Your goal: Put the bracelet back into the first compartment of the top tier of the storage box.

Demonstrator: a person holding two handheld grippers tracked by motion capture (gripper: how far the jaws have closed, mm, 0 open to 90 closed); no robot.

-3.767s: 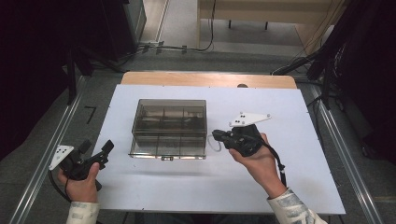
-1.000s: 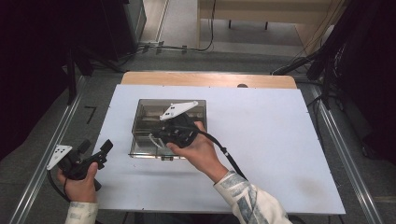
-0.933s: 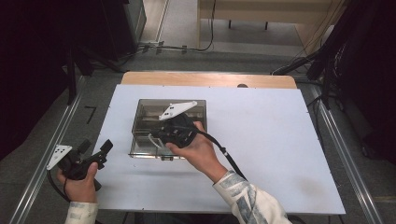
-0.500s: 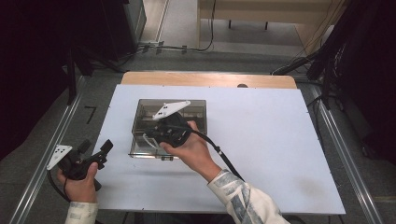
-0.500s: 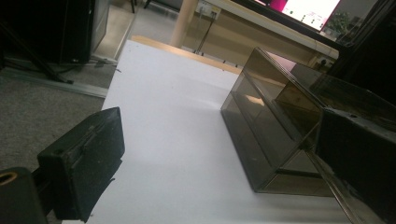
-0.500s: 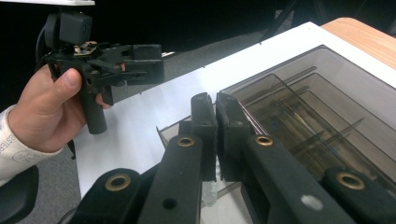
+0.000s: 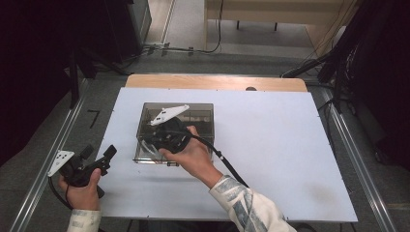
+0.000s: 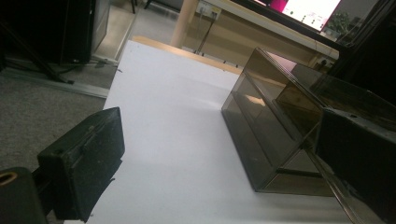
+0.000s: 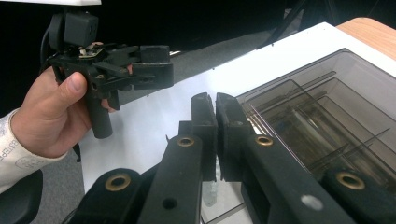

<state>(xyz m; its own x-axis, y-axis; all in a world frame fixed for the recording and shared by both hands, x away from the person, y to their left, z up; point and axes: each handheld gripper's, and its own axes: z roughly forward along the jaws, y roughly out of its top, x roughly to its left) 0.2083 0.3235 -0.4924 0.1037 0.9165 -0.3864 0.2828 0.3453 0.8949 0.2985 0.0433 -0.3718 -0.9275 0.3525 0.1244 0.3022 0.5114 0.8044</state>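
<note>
Right tongs (image 7: 153, 143), pressed closed and empty, hover over the smoky box's (image 7: 193, 116) near-left corner; left tongs (image 7: 102, 159) gape beside the worktop (image 7: 290, 145).

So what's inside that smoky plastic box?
The box shows only thin dividers splitting it into compartments; no contents are visible in those. Its near-left corner is covered by the right tool, whose jaws are closed, so that part can't be checked.

The smoked clear plastic divided box (image 7: 176, 133) sits on the white table sheet (image 7: 270, 145), directly under the right gripper (image 7: 153, 141), whose tips are over its near-left corner. The left gripper (image 7: 104, 158) is well to the left of the box, at the sheet's edge.
</note>
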